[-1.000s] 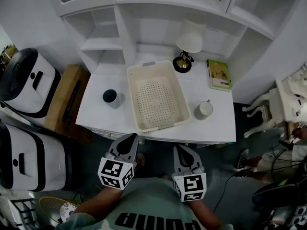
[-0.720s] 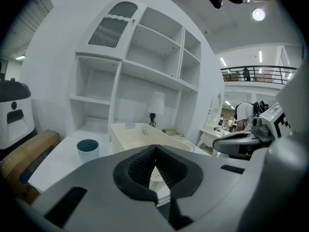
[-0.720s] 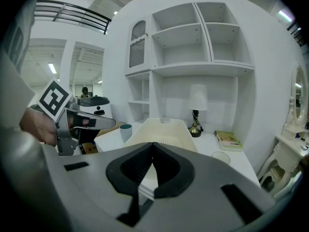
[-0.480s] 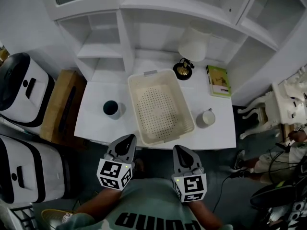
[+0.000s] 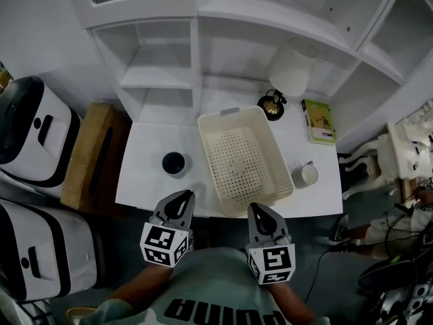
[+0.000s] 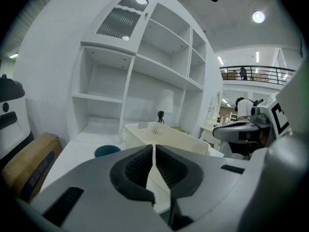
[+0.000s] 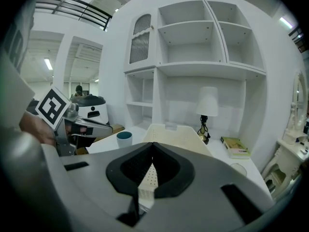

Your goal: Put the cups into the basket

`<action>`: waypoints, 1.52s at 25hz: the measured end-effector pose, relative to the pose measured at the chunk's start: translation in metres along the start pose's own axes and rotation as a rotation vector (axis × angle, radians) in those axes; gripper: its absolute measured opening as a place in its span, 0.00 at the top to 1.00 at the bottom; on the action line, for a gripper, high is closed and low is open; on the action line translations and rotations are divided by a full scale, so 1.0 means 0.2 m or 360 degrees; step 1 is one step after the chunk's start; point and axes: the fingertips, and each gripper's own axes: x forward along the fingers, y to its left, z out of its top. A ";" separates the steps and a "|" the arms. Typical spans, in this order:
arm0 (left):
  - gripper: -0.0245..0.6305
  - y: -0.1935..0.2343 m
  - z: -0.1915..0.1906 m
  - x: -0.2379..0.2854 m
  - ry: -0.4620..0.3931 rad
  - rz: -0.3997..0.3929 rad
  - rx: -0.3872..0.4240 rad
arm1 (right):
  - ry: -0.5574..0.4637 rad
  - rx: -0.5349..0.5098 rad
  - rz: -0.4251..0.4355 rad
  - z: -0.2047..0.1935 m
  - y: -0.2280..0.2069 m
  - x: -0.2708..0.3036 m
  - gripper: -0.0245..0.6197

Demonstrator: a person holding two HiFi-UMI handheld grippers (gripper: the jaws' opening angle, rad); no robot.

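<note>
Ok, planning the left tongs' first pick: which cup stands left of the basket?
The dark cup, left of the basket; the white cup stands on its right.

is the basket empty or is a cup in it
Empty: the basket floor is bare; the dark cup stands left of it, the white cup right, on the table.

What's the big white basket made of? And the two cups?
Basket: probably plastic, matte cream, with moulded rows of small holes in its bottom. Dark cup: likely glazed ceramic, smooth and teal-blue. White cup: also looks ceramic, smooth and pale, but too small to be sure.
</note>
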 end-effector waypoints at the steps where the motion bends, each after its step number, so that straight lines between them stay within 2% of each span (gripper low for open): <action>1: 0.95 0.03 0.00 0.00 -0.0002 0.0002 0.0001 | 0.0003 -0.0002 -0.0002 0.01 0.02 0.01 0.94; 6: 0.94 0.16 -0.02 -0.02 0.0004 0.0033 -0.0002 | 0.0020 -0.0011 0.0007 0.03 0.09 0.06 0.94; 9: 0.90 0.22 -0.03 -0.02 0.0018 0.0050 -0.0016 | 0.0021 -0.0014 0.0024 0.04 0.11 0.10 0.94; 14: 0.78 0.29 -0.06 0.00 0.0032 0.0097 -0.0019 | 0.0019 -0.0052 0.0068 0.05 0.13 0.15 0.94; 18: 0.60 0.35 -0.09 0.05 0.0074 0.0122 -0.0023 | 0.0016 -0.0066 0.0083 0.06 0.11 0.17 0.94; 23: 0.47 0.44 -0.11 0.15 0.0105 0.0165 0.0007 | 0.0024 -0.0063 0.0099 0.08 0.08 0.19 0.94; 38: 0.31 0.61 -0.18 0.39 0.0169 0.0210 0.0028 | 0.0055 -0.0097 0.0035 0.11 -0.06 0.21 0.94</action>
